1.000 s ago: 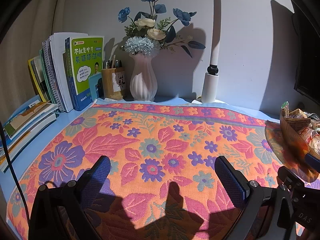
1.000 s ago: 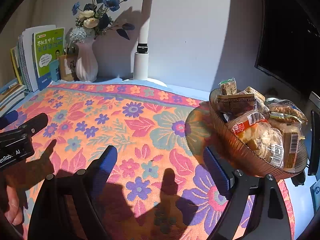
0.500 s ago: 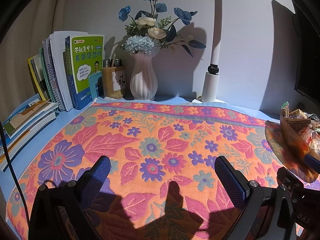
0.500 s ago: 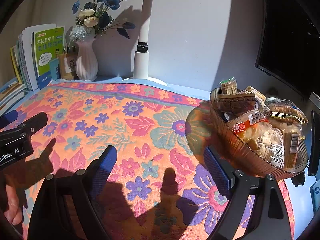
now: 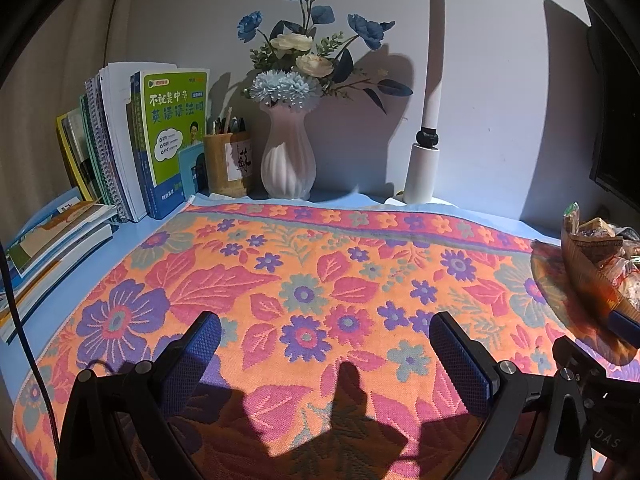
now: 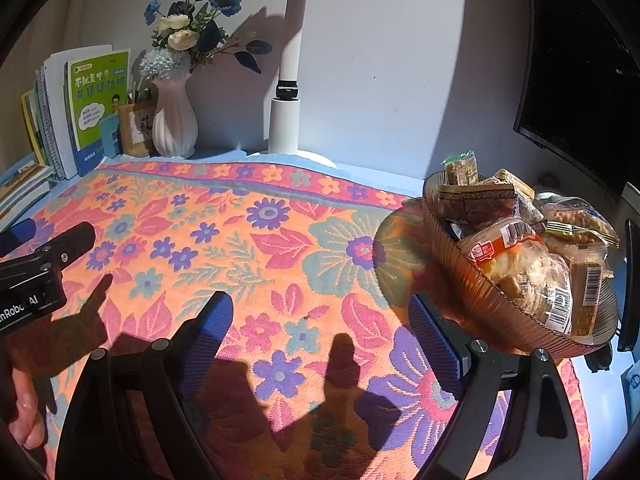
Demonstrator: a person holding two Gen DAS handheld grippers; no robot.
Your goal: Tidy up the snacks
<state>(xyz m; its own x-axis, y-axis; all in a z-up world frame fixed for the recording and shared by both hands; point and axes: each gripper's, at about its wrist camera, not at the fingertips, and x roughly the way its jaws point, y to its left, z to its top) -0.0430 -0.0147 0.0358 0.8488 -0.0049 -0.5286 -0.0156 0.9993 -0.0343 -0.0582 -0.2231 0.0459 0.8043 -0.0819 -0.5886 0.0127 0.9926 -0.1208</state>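
Almost nothing has changed over the last second: both views match the earlier ones but for a slight drift of the cameras, and no snack has moved.

The snacks (image 6: 532,256) sit piled in a ribbed amber bowl (image 6: 480,280) at the right of the right-wrist frame, wrapped cakes and bars heaped above the rim. In the left-wrist view only the bowl's edge shows, at the far right. The floral cloth (image 5: 320,280) is bare of snacks wherever it shows.

The left gripper (image 5: 324,356) hangs low over the cloth at the bottom of its frame, jaws spread wide, nothing between them. The right gripper (image 6: 320,328) is likewise spread and empty, its right finger just beside the bowl's near wall.

The stillness settles little. Snacks gathered in one bowl with idle tools fits a finished tidy-up — or a full bowl waiting to be sorted out onto the cloth. These frames cannot tell which.

Vase (image 5: 288,160), books (image 5: 160,140) and lamp (image 5: 424,168) line the back wall.
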